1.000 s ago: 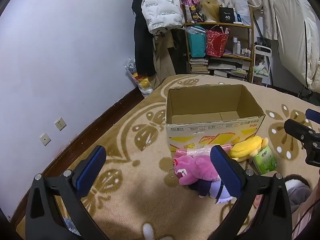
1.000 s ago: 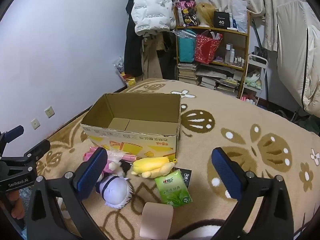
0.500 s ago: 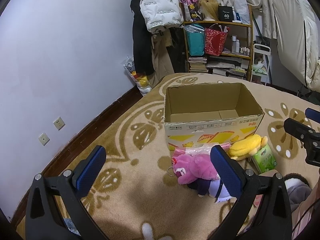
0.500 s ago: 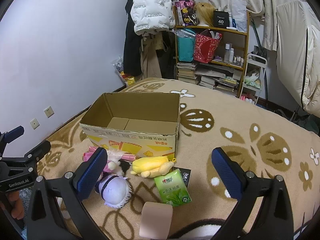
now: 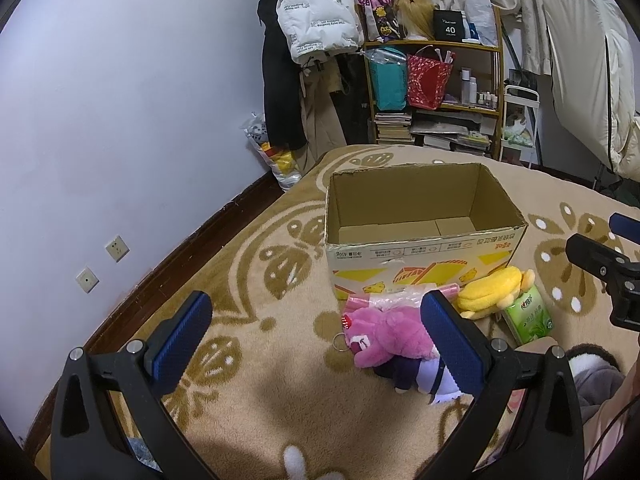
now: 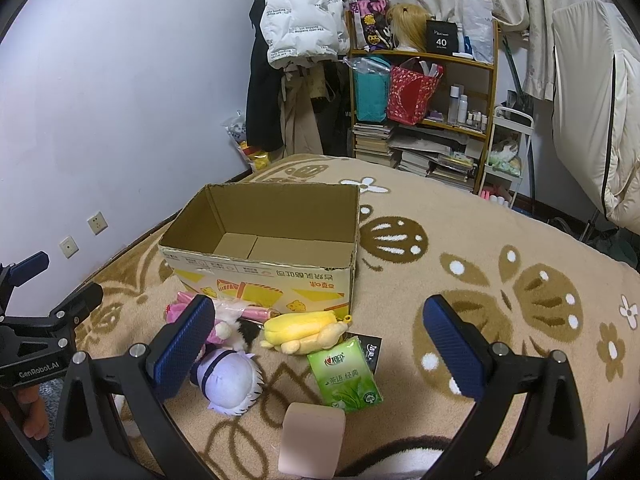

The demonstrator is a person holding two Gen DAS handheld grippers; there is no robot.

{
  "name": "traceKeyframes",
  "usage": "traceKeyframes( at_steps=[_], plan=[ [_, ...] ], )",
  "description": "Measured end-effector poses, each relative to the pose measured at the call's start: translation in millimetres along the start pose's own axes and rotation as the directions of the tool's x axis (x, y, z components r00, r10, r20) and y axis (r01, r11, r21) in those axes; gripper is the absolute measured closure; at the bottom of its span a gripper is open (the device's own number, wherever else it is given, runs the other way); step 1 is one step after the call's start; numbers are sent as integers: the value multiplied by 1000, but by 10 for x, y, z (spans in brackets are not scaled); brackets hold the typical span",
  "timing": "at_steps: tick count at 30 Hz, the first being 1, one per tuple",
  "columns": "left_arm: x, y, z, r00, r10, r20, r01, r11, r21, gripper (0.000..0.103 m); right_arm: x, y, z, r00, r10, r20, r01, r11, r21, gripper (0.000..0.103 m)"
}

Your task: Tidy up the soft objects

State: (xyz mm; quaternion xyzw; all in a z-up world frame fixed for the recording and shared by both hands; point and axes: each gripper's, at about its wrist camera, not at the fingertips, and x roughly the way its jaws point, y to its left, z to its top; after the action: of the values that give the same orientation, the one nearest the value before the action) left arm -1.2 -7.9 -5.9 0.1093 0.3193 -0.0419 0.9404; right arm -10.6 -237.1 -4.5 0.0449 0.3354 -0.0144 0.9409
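An empty cardboard box point(image 5: 424, 240) point(image 6: 264, 268) stands open on the patterned carpet. In front of it lie a pink plush bear point(image 5: 384, 334), a purple-and-white plush doll point(image 6: 230, 380) point(image 5: 420, 376), a yellow plush point(image 5: 492, 292) point(image 6: 306, 330), a green tissue pack point(image 6: 346, 374) point(image 5: 528, 316) and a pink pad point(image 6: 312, 436). My left gripper point(image 5: 316, 340) hovers open just left of the bear. My right gripper point(image 6: 320, 344) hovers open above the yellow plush and the tissue pack. Neither holds anything.
A wall with two sockets point(image 5: 102, 262) runs along the left. Hanging coats point(image 5: 316, 20) and a cluttered shelf point(image 5: 436, 80) with bags and books stand behind the box. A person's sleeve and hand point(image 5: 596, 384) are at the lower right. Open carpet point(image 6: 500, 264) stretches right of the box.
Both views have shifted only slightly; the left gripper drifted a little toward the box and toys. The objects lie where they were.
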Motion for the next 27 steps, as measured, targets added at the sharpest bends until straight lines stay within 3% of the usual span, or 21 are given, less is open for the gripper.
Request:
traceKeyframes(
  at_steps=[27],
  plan=[
    [23,-46,-16,1000,-4,-6,4,1000,16,0,-8,7,19,1000,0,-6,0,1000,3,0]
  ],
)
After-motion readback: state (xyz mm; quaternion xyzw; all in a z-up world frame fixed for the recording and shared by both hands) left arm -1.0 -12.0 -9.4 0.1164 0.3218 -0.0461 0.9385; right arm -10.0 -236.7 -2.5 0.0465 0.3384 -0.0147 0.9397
